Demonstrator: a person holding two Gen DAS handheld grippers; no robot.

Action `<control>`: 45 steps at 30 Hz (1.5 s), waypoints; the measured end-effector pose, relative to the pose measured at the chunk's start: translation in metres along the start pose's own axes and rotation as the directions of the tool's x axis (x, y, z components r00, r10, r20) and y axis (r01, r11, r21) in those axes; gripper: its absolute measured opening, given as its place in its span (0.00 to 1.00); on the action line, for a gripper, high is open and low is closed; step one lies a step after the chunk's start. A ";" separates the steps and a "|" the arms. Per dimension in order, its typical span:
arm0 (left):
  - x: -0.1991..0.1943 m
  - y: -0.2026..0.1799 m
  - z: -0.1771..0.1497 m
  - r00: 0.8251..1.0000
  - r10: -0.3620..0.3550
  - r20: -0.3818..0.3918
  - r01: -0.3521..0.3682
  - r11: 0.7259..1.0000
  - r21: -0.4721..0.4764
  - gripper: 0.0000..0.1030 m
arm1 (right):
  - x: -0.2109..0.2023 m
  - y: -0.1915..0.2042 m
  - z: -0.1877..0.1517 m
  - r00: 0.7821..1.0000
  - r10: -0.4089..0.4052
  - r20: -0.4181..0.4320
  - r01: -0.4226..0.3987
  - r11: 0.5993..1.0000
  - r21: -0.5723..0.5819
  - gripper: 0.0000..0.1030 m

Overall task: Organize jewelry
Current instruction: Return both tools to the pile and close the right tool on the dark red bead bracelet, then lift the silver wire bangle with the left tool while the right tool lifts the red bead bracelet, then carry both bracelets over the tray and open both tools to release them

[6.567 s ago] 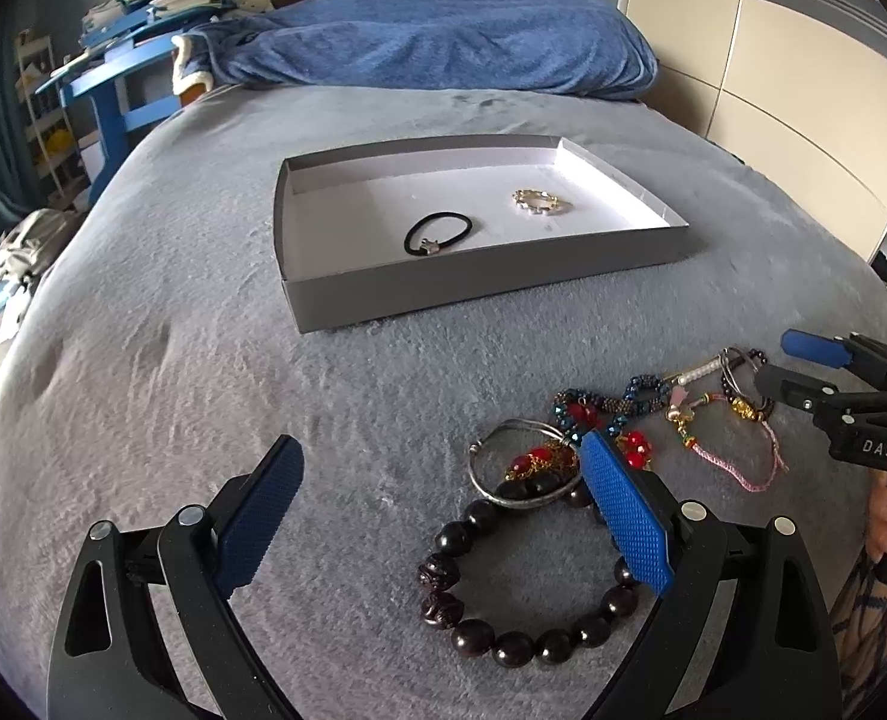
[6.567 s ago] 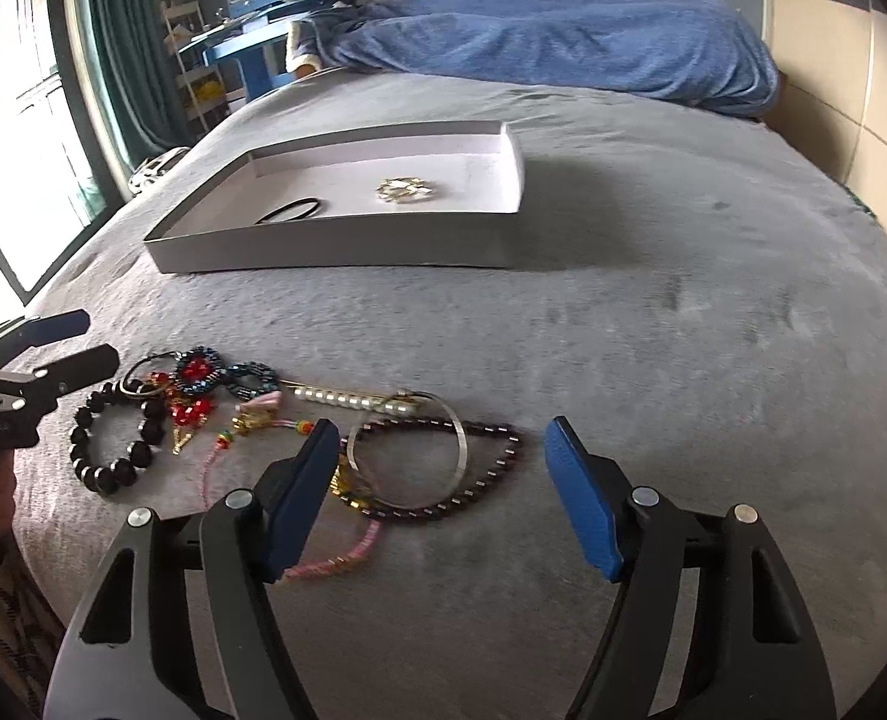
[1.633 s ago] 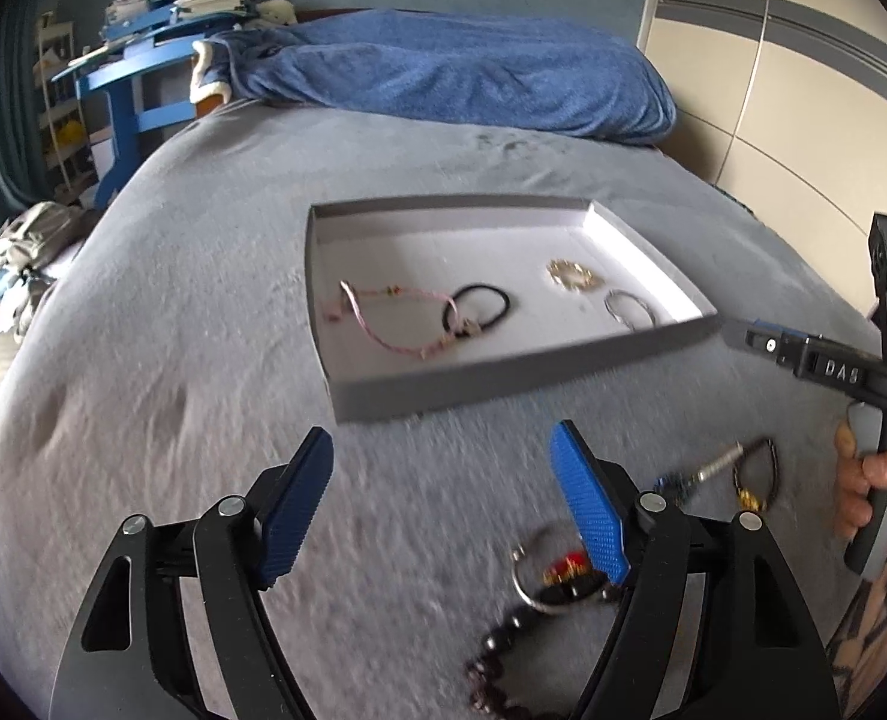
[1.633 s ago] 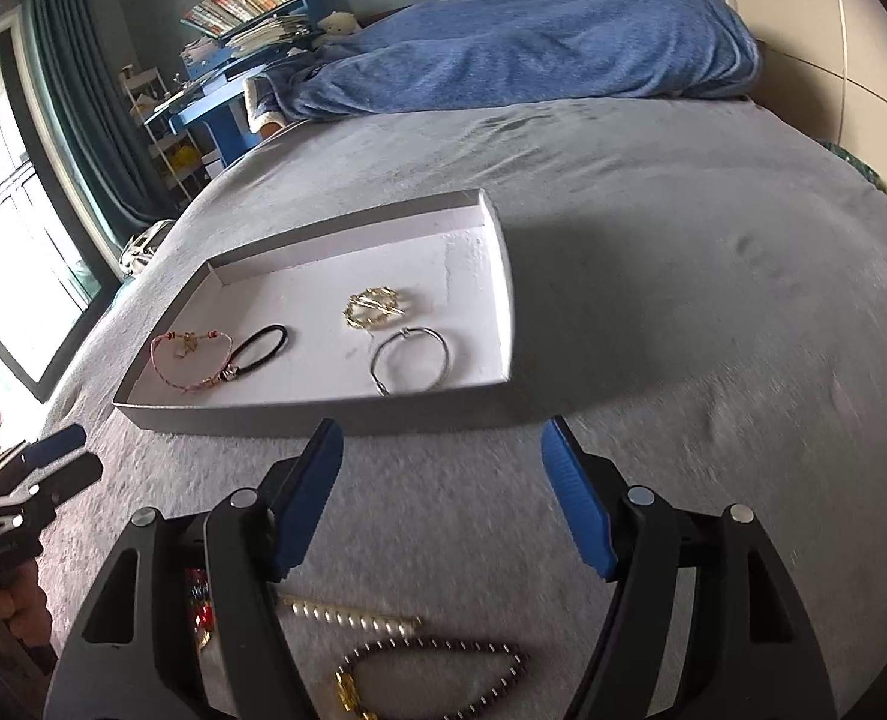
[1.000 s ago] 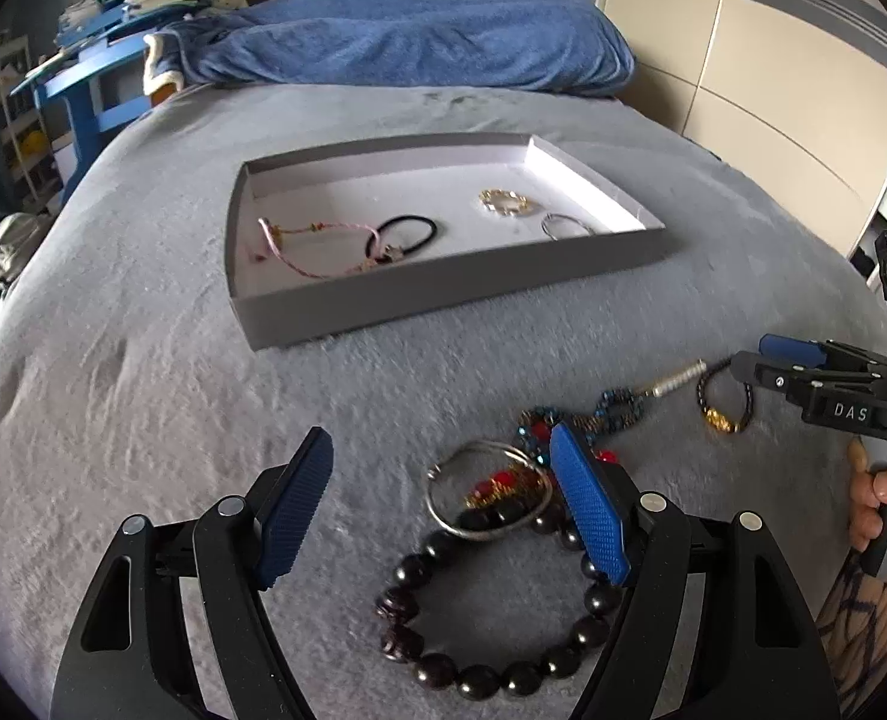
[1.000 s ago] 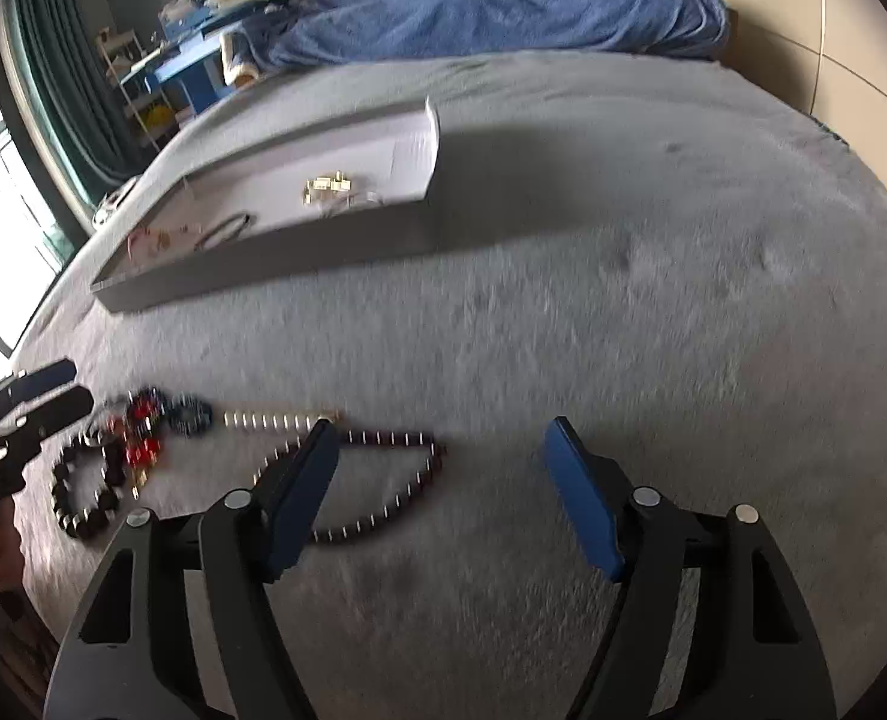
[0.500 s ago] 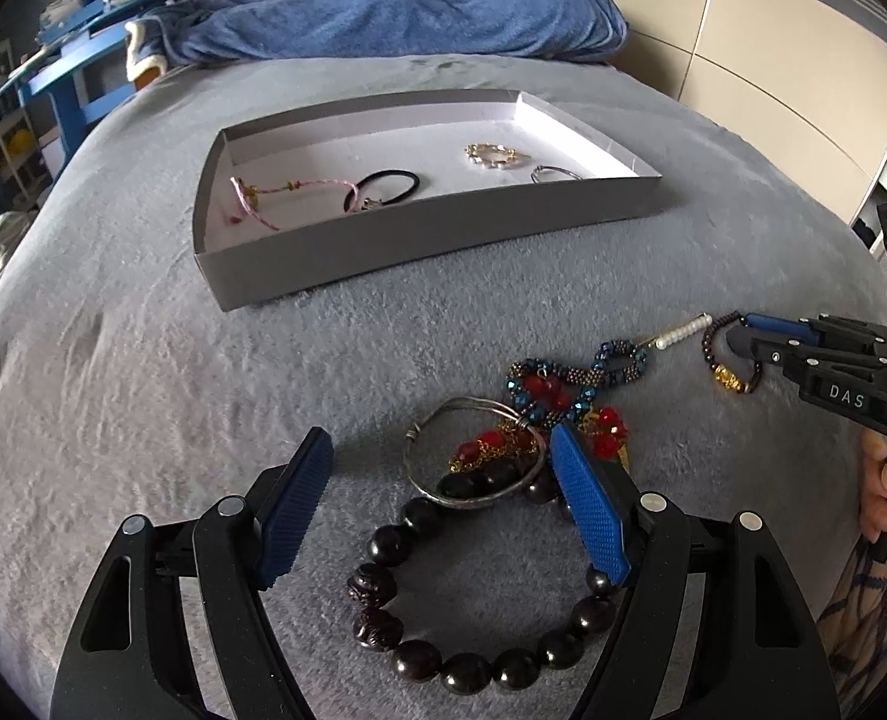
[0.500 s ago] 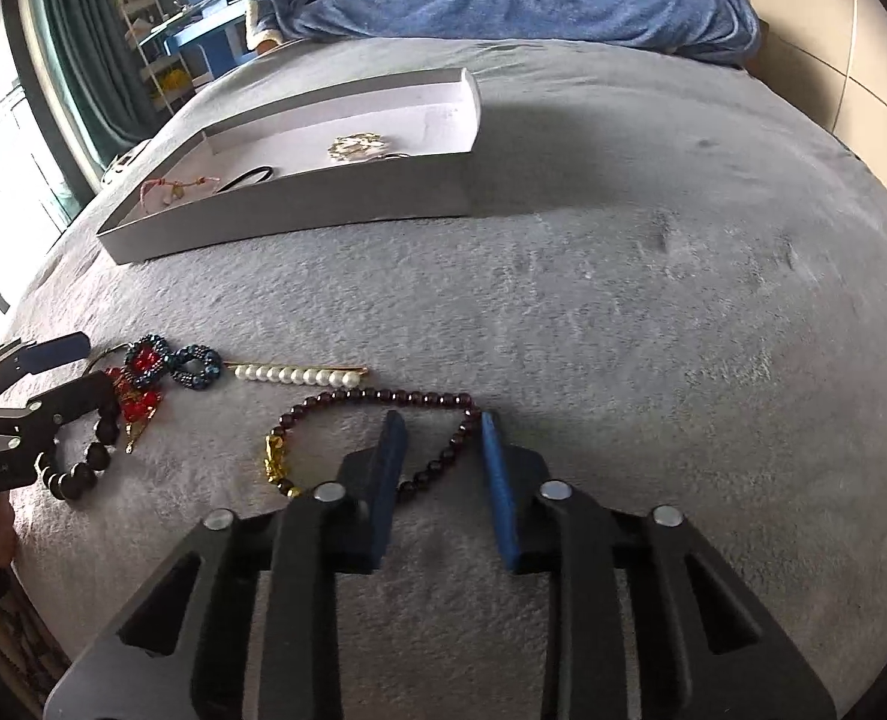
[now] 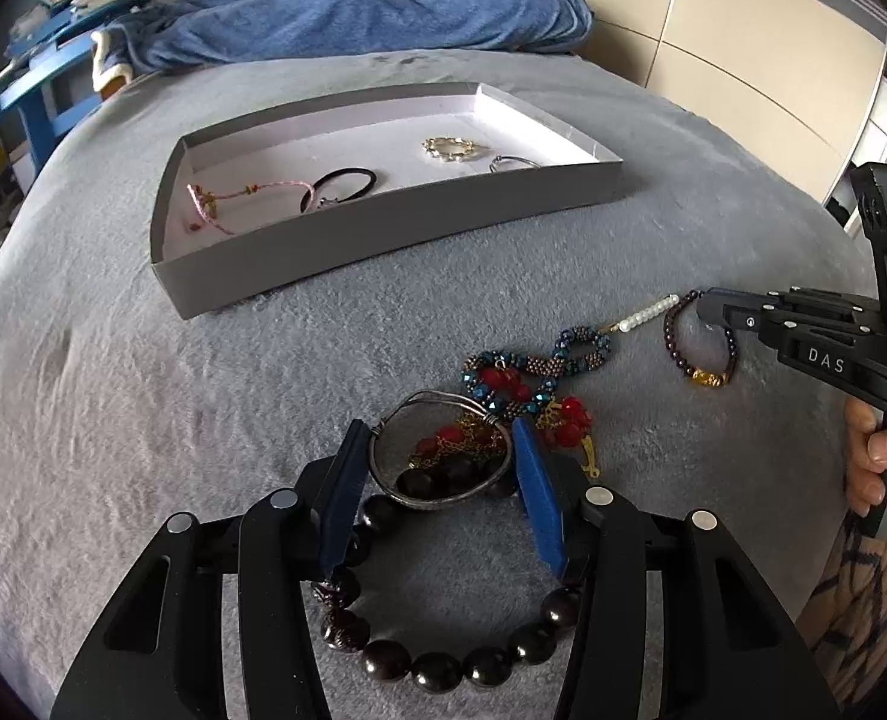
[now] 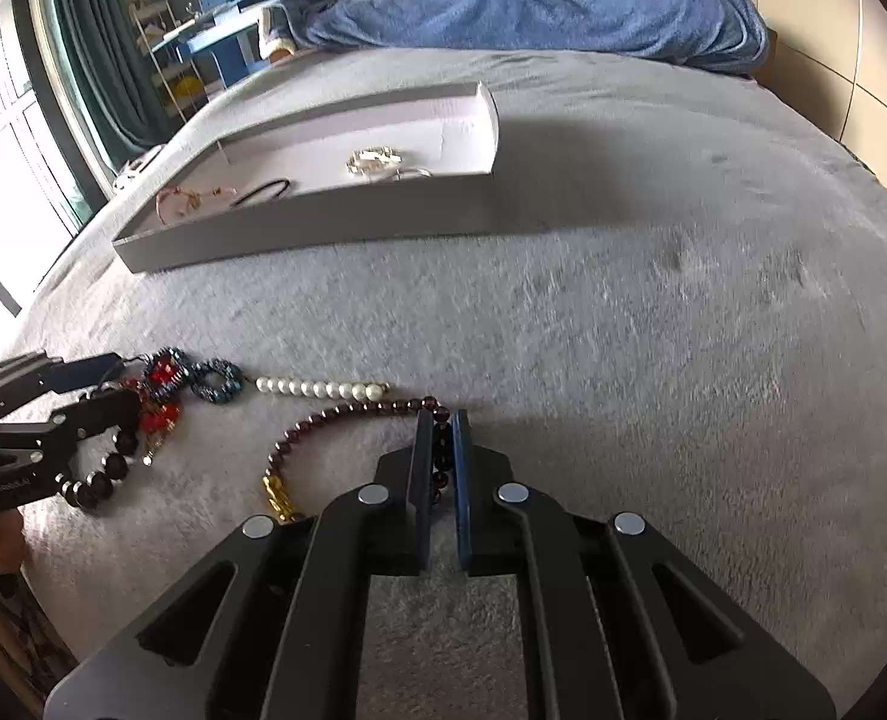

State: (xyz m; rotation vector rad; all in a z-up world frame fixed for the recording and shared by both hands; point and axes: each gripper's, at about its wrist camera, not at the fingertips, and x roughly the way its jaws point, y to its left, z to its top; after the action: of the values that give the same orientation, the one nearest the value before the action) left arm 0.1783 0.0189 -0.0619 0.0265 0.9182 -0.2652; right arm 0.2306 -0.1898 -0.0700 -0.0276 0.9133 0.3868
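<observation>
A grey tray point(image 9: 383, 228) lies on the bed and holds a pink cord bracelet point(image 9: 227, 204), a black hair tie point(image 9: 347, 180), a gold chain bracelet point(image 9: 452, 149) and a silver ring bangle point(image 9: 512, 163). My left gripper point(image 9: 440, 450) has its jaws closing around a silver bangle point(image 9: 437, 450) that lies on a pile of red and blue beads point(image 9: 527, 378). A big black bead bracelet point(image 9: 443, 660) lies under it. My right gripper point(image 10: 441, 426) is shut on a dark red bead bracelet point(image 10: 323, 420) with a gold charm.
A white pearl strand point(image 10: 317, 387) lies beside the red bead bracelet. A blue blanket point(image 9: 383, 6) lies at the head of the bed. A blue desk point(image 9: 35, 90) stands far left, wardrobe doors point(image 9: 743, 60) at right. The tray also shows in the right wrist view point(image 10: 323, 228).
Both grippers came down from the tray to the jewelry pile. The right jaws closed onto the dark red bead bracelet. The left jaws narrowed around the silver bangle.
</observation>
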 end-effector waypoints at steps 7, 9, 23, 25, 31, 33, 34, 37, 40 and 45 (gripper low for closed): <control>-0.017 0.008 0.009 0.998 -0.003 0.066 0.005 1.000 -0.018 0.49 | -0.016 0.000 0.008 0.995 0.039 0.091 -0.041 0.999 0.023 0.06; -0.020 0.013 0.012 0.997 -0.002 0.081 0.005 0.999 -0.036 0.49 | -0.021 0.002 0.011 0.992 0.047 0.114 -0.050 0.998 0.026 0.06; -0.034 0.033 0.037 0.990 0.032 0.139 -0.024 0.998 -0.059 0.49 | -0.042 0.021 0.043 0.969 0.092 0.231 -0.095 0.995 0.000 0.06; -0.035 0.035 0.045 0.988 0.034 0.148 -0.026 0.998 -0.058 0.49 | -0.045 0.023 0.050 0.964 0.096 0.248 -0.099 0.995 -0.003 0.06; -0.032 0.039 0.062 0.987 0.045 0.152 -0.039 0.998 -0.045 0.49 | -0.052 0.025 0.070 0.953 0.113 0.281 -0.115 0.993 -0.010 0.06; -0.031 0.040 0.067 0.987 0.049 0.156 -0.045 0.998 -0.034 0.49 | -0.054 0.028 0.075 0.950 0.118 0.290 -0.118 0.993 -0.018 0.06; -0.031 0.041 0.069 0.986 0.053 0.158 -0.050 0.998 -0.027 0.49 | -0.055 0.029 0.080 0.948 0.121 0.296 -0.119 0.993 -0.025 0.06; -0.031 0.044 0.079 0.984 0.062 0.167 -0.061 0.998 -0.011 0.49 | -0.056 0.033 0.091 0.943 0.126 0.309 -0.118 0.992 -0.045 0.06; -0.028 0.050 0.088 0.983 0.063 0.171 -0.061 0.998 -0.017 0.49 | -0.057 0.036 0.103 0.938 0.129 0.320 -0.114 0.991 -0.064 0.06; -0.019 0.058 0.103 0.984 0.058 0.166 -0.052 0.998 -0.042 0.49 | -0.052 0.033 0.124 0.933 0.131 0.335 -0.114 0.991 -0.070 0.06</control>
State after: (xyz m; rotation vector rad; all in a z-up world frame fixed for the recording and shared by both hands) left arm 0.2615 0.0652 0.0102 -0.0051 0.7542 -0.1958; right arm 0.2856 -0.1526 0.0514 0.0497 0.5644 0.5130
